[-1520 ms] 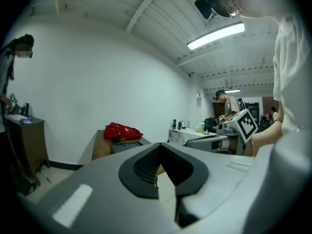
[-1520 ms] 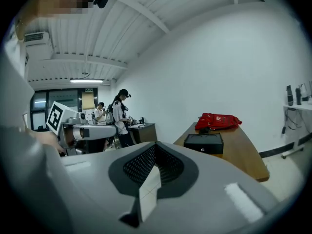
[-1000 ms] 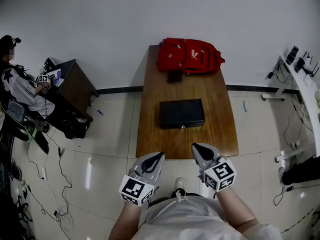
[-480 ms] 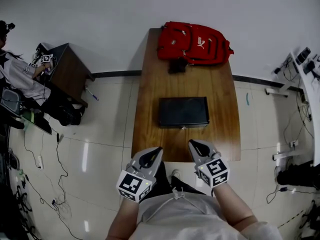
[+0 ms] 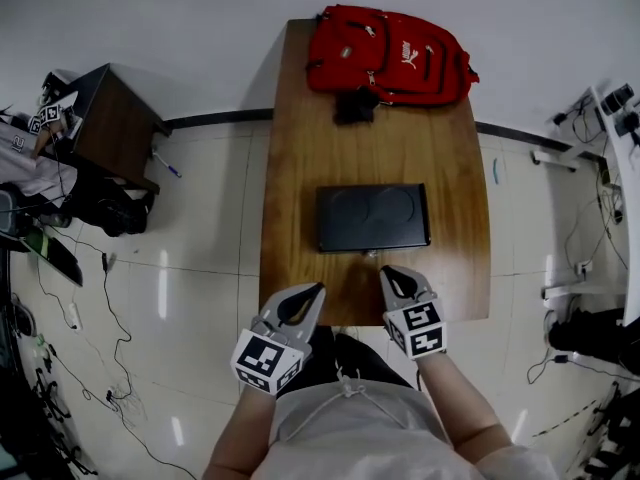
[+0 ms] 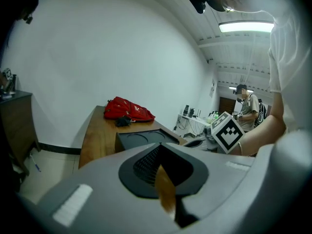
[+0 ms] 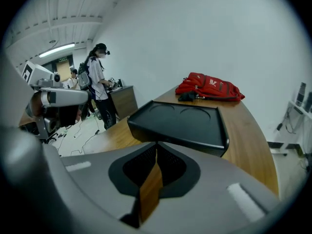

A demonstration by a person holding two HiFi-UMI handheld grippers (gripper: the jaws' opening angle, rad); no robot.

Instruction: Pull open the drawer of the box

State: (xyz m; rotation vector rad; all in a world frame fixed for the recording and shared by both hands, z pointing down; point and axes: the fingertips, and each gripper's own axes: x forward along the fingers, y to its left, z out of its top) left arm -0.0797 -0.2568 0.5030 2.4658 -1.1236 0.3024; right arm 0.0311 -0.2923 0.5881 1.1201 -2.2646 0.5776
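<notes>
A flat black box (image 5: pixel 372 217) lies in the middle of the brown wooden table (image 5: pixel 290 168), its front face towards me with a small knob (image 5: pixel 367 255) on it. The drawer looks shut. My left gripper (image 5: pixel 309 292) hangs over the table's near edge, left of the box front, with its jaws together and nothing between them. My right gripper (image 5: pixel 393 272) is shut too, a short way in front of the box's right half. The box (image 7: pixel 180 118) fills the middle of the right gripper view, just beyond that gripper (image 7: pixel 156 147). In the left gripper view the box (image 6: pixel 141 138) lies ahead of the left gripper (image 6: pixel 161 152).
A red backpack (image 5: pixel 390 55) and a small black item (image 5: pixel 352 106) lie at the table's far end. A dark side table (image 5: pixel 105 118) and a seated person stand to the left, with cables on the tiled floor. A white bench (image 5: pixel 615 148) is at the right.
The view has moved forward over the table, so the box is nearer. Both grippers have gone from in front of the table edge to over it, closer to the box front.
</notes>
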